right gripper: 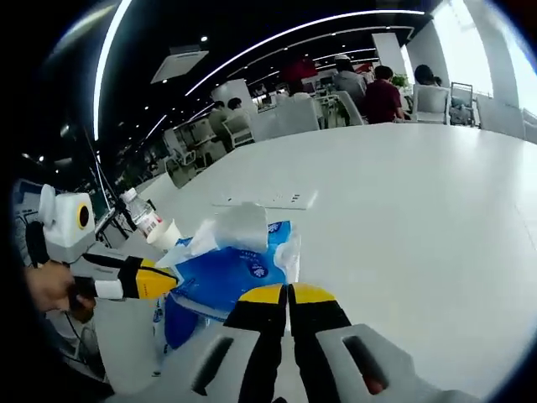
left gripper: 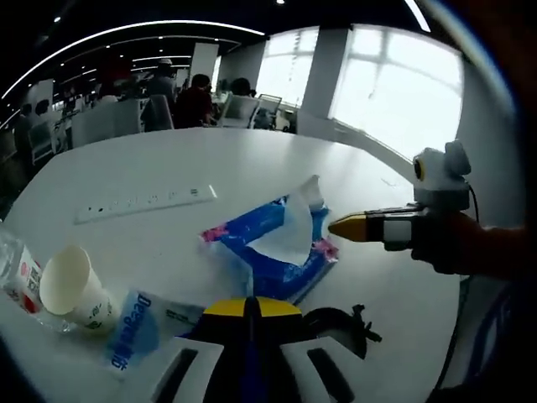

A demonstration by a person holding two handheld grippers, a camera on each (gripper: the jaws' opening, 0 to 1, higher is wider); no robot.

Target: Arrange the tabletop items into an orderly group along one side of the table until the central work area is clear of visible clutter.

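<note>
left gripper view: paper cup (left gripper: 74,290), wipes pouch (left gripper: 134,332) and black clip (left gripper: 340,323) near its closed, empty tongs (left gripper: 250,309).
right gripper view: closed, empty tongs (right gripper: 289,294) beside tissue pack (right gripper: 226,269).
tissue pack: blue, one sheet up, mid-counter (right gripper: 403,201).
power strip (left gripper: 144,202): behind it.

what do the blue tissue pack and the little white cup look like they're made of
The blue tissue pack looks like thin glossy plastic film: it crinkles and catches light, and a soft white tissue, apparently paper, sticks out of its top. The white cup looks like matte paper with a rolled rim, though thin plastic can't be ruled out. It lies tipped on the table.
</note>
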